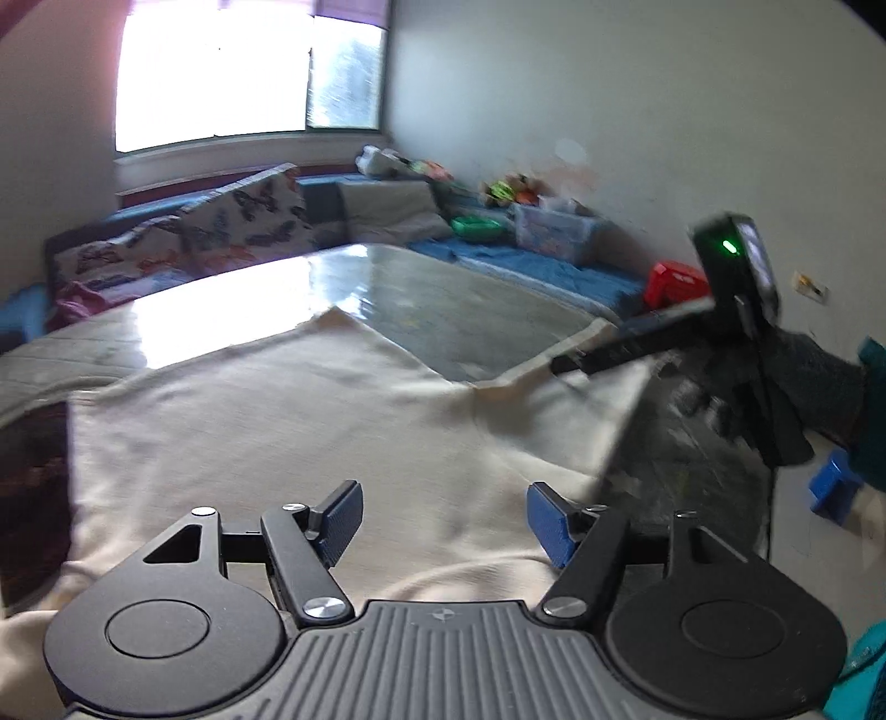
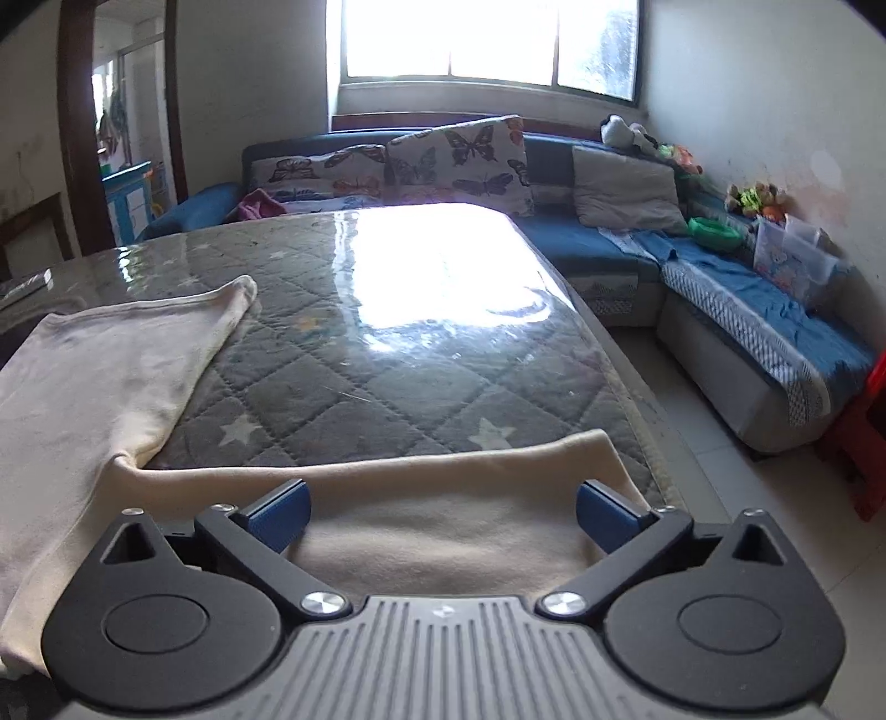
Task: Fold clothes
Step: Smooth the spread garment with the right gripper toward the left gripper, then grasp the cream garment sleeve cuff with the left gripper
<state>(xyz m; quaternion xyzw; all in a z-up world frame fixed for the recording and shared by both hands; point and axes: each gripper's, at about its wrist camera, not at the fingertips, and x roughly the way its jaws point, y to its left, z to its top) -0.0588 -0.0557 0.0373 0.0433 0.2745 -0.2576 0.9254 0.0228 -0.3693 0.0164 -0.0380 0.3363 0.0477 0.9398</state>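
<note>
Left gripper (image 1: 444, 518): jaws apart, nothing between the blue pads (image 1: 339, 520), hovering over a cream garment (image 1: 266, 432) spread flat on the quilted table cover (image 2: 354, 376). Garment directly below and ahead, one part running off ahead-left, another ahead-right toward the right gripper. Right gripper (image 2: 441, 515): jaws spread wide, pads clear of the cloth, empty. Cream fabric just under and ahead of its fingertips, lying across near the table edge; second part ahead-left. Blue sofa (image 2: 609, 243) with butterfly cushions (image 2: 459, 160) well beyond, under a window (image 2: 487, 39).
</note>
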